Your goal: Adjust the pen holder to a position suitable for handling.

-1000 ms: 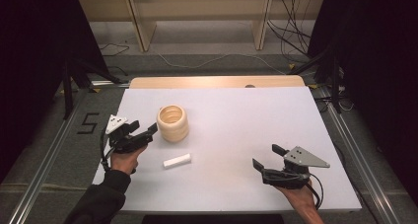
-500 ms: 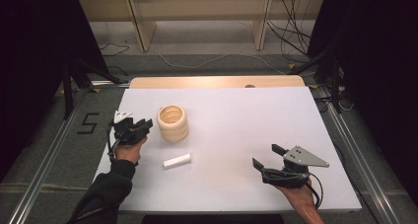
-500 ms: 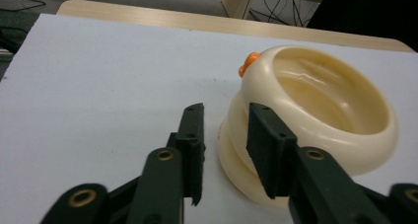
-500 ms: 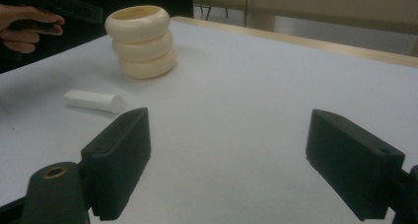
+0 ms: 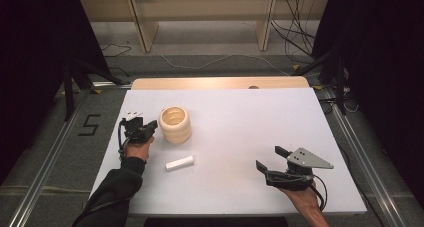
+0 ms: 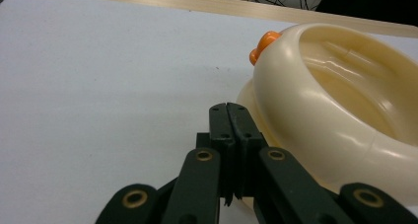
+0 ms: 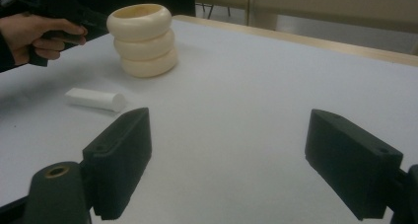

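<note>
The cream ribbed pot (image 5: 175, 124), three stacked bulging rings with an open top and a small orange bit (image 6: 262, 45) at its rim, stands upright left of centre on the white surface (image 5: 240, 137). The left claw (image 6: 230, 113), jaws just pressed together on nothing, sits just beside its wall and could nudge or tip it. The right claw (image 5: 270, 159) rests spread well apart, with a white cylinder (image 5: 179, 162) lying between.
</note>
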The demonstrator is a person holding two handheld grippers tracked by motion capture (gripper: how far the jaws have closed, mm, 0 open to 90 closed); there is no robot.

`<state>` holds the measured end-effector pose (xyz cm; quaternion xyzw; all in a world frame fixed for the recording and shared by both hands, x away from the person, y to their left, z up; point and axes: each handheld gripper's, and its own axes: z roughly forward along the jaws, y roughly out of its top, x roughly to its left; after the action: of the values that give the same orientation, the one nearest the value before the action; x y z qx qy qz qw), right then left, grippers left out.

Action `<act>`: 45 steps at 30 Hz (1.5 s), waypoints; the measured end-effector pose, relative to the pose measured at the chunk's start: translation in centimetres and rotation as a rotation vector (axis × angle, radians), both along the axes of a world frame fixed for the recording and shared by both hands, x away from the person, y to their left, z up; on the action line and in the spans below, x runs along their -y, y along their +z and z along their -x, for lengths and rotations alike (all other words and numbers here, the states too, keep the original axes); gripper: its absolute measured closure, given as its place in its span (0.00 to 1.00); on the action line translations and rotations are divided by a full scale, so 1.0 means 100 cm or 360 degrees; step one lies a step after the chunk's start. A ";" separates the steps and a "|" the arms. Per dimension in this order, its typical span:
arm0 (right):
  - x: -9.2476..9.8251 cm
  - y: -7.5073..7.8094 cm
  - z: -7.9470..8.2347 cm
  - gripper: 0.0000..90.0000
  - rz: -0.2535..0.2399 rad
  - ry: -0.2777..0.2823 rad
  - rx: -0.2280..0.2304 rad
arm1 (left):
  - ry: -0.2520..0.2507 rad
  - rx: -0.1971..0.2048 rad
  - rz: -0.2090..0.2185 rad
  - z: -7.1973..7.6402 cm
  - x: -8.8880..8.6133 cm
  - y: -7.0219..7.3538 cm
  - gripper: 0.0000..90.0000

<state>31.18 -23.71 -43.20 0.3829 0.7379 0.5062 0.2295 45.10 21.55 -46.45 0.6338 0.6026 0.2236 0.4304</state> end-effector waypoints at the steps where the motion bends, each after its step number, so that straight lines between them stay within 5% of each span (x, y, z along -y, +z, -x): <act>1: 0.000 0.000 0.000 0.21 0.0001 0.0002 -0.0002 | -0.0006 0.0000 -0.0003 -0.001 0.001 -0.001 0.99; 15: -0.003 -0.002 -0.001 0.21 0.0013 0.0019 -0.0010 | -0.0066 -0.0008 -0.0036 -0.008 0.008 -0.006 0.99; 45: -0.002 -0.002 -0.001 0.21 0.0020 0.0038 -0.0020 | -0.0304 0.0051 -0.0100 -0.023 0.062 -0.009 0.99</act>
<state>31.30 -23.47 -43.39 0.3759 0.7469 0.5020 0.2212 47.41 15.33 -47.34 0.6978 0.5253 0.2104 0.4392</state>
